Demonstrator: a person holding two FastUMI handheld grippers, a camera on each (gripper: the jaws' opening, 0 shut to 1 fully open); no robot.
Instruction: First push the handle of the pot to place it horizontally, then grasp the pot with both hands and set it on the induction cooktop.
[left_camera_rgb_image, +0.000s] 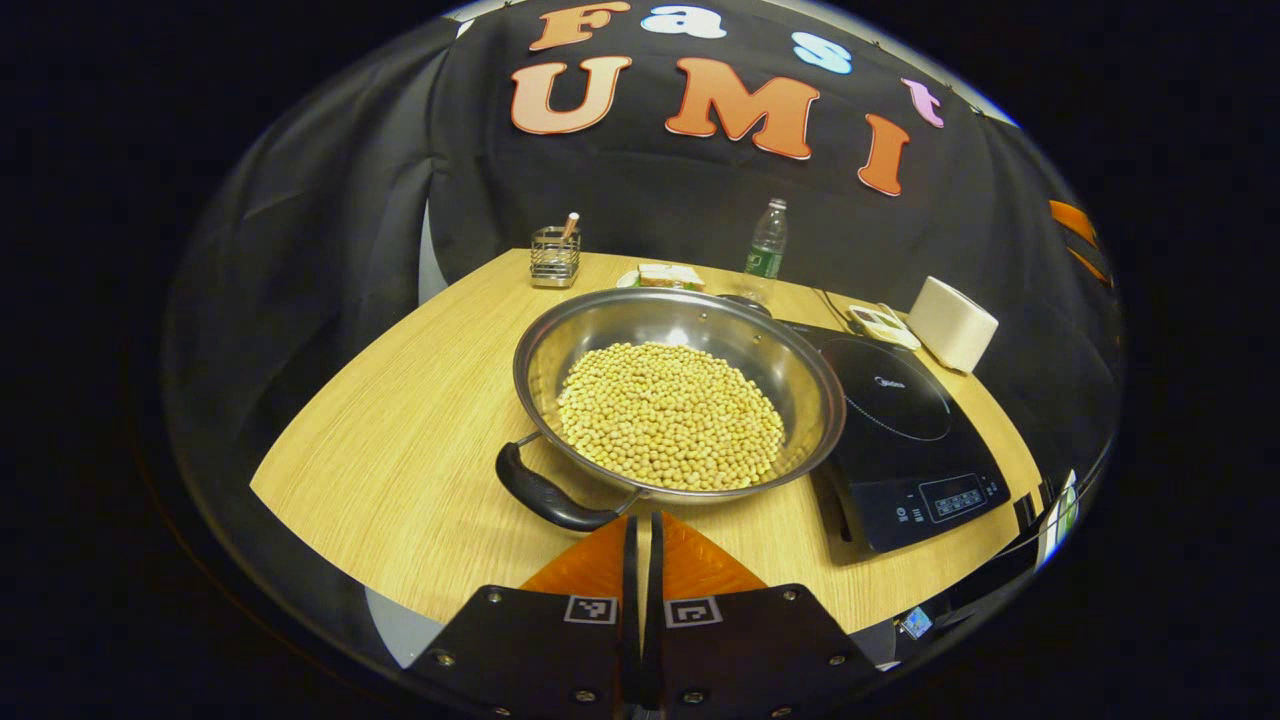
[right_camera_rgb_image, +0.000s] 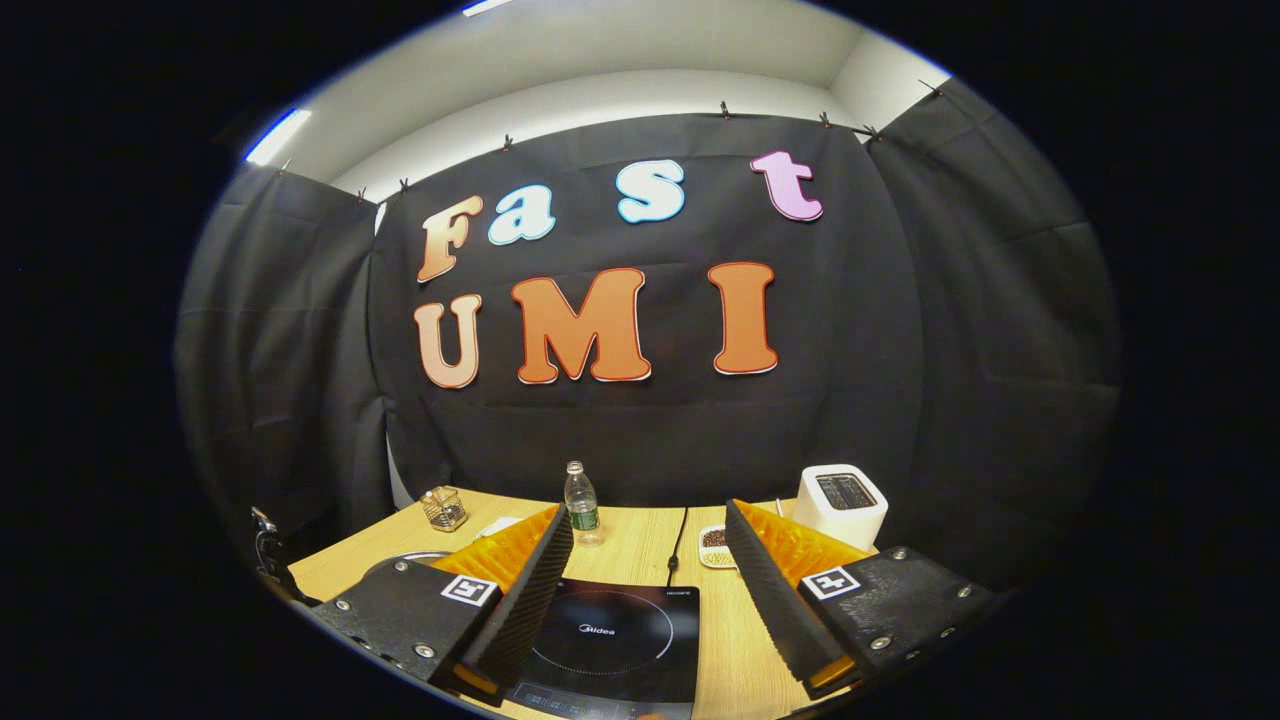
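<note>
Left gripper (left_camera_rgb_image: 645, 530) sat with jaws clenched, empty, tips just short of pot's black handle (left_camera_rgb_image: 545, 495). Steel pot (left_camera_rgb_image: 680, 400) full of yellow beans stood beside induction cooktop (left_camera_rgb_image: 900, 430), rim overlapping cooktop's near edge.

Right gripper (right_camera_rgb_image: 645, 560) hovered above cooktop (right_camera_rgb_image: 620, 640), jaws spread wide, grasping nothing; pot rim (right_camera_rgb_image: 400, 562) sat beside cooktop.

The left gripper view looks down at a slant from just above the near edge of the surface (left_camera_rgb_image: 400, 460), close to the pot (left_camera_rgb_image: 680, 400), facing the back wall with the induction cooktop (left_camera_rgb_image: 900, 430) off to its right. The right gripper view sits lower and more level, tipped up toward the wall and ceiling, with the induction cooktop (right_camera_rgb_image: 610, 640) directly under its tongs (right_camera_rgb_image: 650, 590). Both views share the cooktop, the water bottle (left_camera_rgb_image: 766, 245) (right_camera_rgb_image: 581, 503), the white toaster (left_camera_rgb_image: 952, 322) (right_camera_rgb_image: 842, 505) and the wire holder (left_camera_rgb_image: 555, 257) (right_camera_rgb_image: 444, 508) at the far edge.
</note>
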